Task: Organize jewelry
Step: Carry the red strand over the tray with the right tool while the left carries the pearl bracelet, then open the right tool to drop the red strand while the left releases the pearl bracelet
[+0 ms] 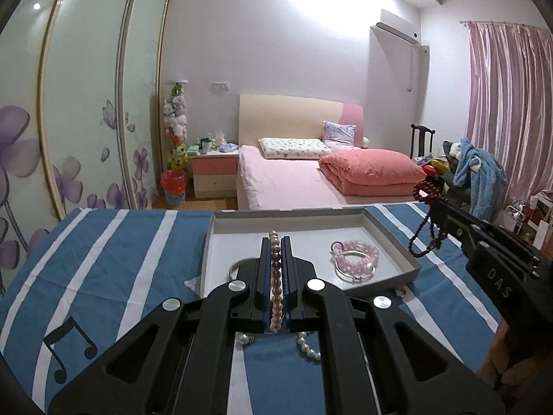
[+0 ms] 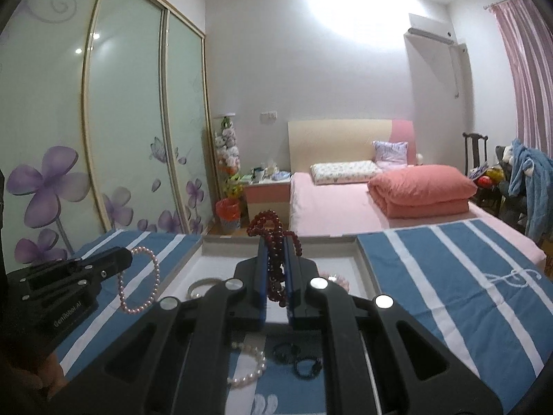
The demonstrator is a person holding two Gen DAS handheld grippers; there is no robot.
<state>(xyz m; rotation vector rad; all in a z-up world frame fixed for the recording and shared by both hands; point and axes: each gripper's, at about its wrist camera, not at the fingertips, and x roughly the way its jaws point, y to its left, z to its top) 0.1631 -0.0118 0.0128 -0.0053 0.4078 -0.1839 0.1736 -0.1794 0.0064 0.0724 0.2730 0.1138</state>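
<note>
Left wrist view: the left gripper [image 1: 275, 242] is clamped on a pink pearl bracelet [image 1: 275, 276], held above the near rim of the shallow grey tray [image 1: 390, 233]. Inside the tray lie a pink bead bracelet with silver bangle [image 1: 354, 259] toward the right wall and a silver bangle [image 1: 238, 264] near the left wall; the tray floor between them is bare. White pearls [image 1: 309, 346] rest on the blue striped cloth [image 1: 114, 259] below the gripper.

Right wrist view: the right gripper [image 2: 275, 242] is closed on a dark red bead strand [image 2: 273, 238], above the tray's near edge. A white pearl bracelet [image 2: 249, 370] and two black rings [image 2: 297, 359] lie on the cloth beneath.
</note>
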